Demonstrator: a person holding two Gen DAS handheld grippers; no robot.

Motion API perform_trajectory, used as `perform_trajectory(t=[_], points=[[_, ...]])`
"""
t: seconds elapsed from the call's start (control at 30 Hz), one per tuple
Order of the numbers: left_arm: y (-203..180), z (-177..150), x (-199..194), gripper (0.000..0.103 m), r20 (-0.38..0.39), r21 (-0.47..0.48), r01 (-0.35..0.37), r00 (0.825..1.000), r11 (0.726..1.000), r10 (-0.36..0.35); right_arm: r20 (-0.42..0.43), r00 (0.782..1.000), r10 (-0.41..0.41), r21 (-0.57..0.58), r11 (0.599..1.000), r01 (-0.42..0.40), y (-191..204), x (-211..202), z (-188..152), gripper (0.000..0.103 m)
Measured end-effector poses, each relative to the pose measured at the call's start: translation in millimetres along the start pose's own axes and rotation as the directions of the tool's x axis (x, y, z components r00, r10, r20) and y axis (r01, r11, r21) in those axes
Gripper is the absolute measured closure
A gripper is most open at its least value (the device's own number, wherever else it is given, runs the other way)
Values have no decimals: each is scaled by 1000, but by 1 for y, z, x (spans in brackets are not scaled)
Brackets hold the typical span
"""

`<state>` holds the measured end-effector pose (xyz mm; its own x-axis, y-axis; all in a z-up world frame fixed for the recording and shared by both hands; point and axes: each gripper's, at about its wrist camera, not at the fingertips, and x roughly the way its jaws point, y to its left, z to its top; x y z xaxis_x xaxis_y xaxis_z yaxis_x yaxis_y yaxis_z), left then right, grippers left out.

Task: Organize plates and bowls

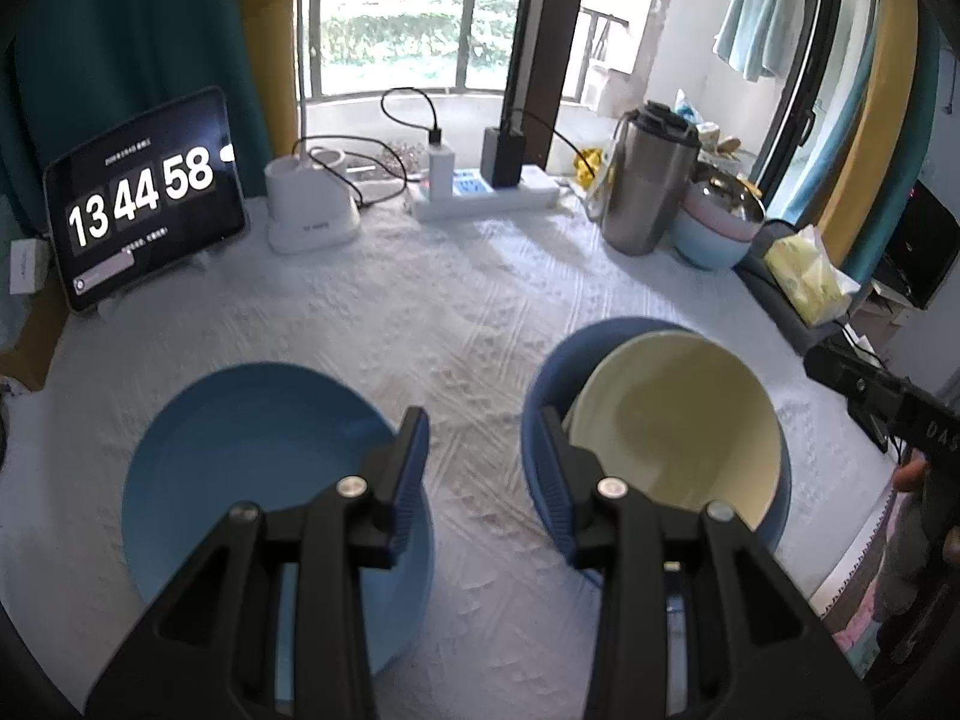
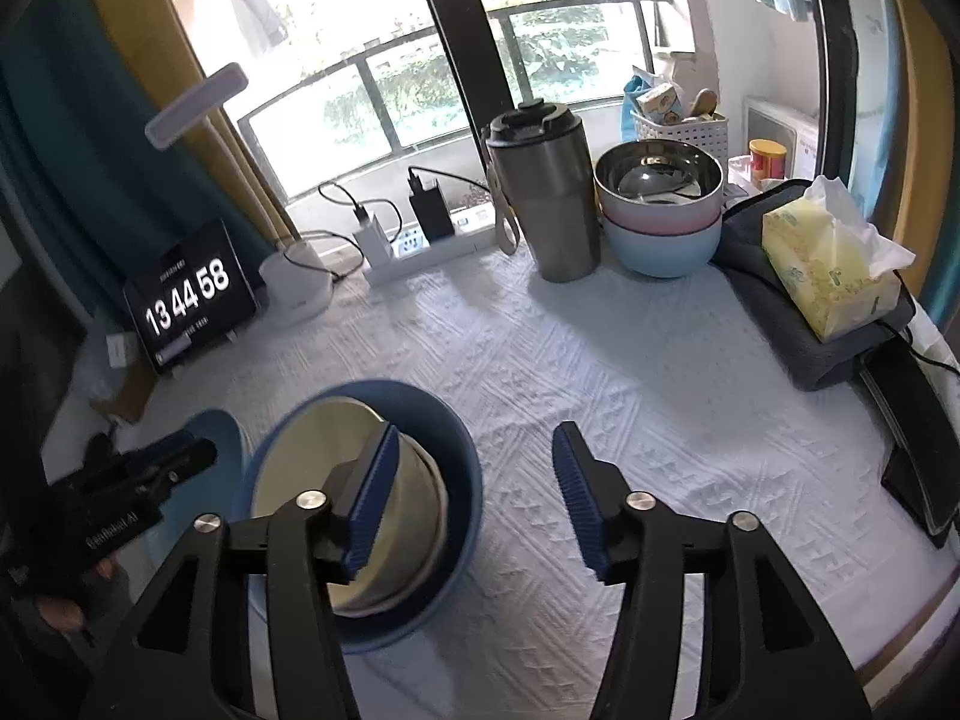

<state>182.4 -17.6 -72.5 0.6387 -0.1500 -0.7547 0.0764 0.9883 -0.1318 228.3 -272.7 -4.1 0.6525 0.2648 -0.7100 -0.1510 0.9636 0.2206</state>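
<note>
A cream bowl sits tilted inside a dark blue bowl on the white tablecloth; both show in the right wrist view, the cream bowl inside the blue bowl. A light blue plate lies to their left, its edge also in the right wrist view. My left gripper is open and empty above the cloth between plate and bowls. My right gripper is open and empty, its left finger over the bowls.
At the back right stand a steel tumbler and stacked bowls, steel in pink in pale blue. A tissue pack lies on a grey bag. A clock tablet, lamp base and power strip line the back.
</note>
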Motion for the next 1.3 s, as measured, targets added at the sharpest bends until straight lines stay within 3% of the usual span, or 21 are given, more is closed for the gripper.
perform_trajectory(t=[0.17,0.4,0.57,0.67,0.9,1.1,1.3], points=[[-3,-5,3,65,-18,18,24,1000,1000,-23,-21,1000,-14,-24,1000,14,-5,7,-13,38],[-5,-14,19,65,-89,19,44,995,999,-42,-87,996,-29,-40,999,26,-3,23,-27,37],[-13,-18,25,64,-118,29,37,992,999,-34,-219,975,-43,-3,999,43,-7,42,-33,37],[-16,-19,27,63,-125,31,32,992,999,-28,-205,974,-95,-27,995,91,-5,42,-34,37],[-9,-17,34,53,-151,-2,47,987,999,-47,-172,971,-164,-25,986,162,-2,45,-35,37],[3,-17,40,33,-155,-37,33,987,999,-38,-213,970,-121,36,991,132,-11,56,-33,38],[5,-18,41,31,-142,-52,39,989,998,-46,-217,973,-75,82,992,94,-18,61,-33,38]])
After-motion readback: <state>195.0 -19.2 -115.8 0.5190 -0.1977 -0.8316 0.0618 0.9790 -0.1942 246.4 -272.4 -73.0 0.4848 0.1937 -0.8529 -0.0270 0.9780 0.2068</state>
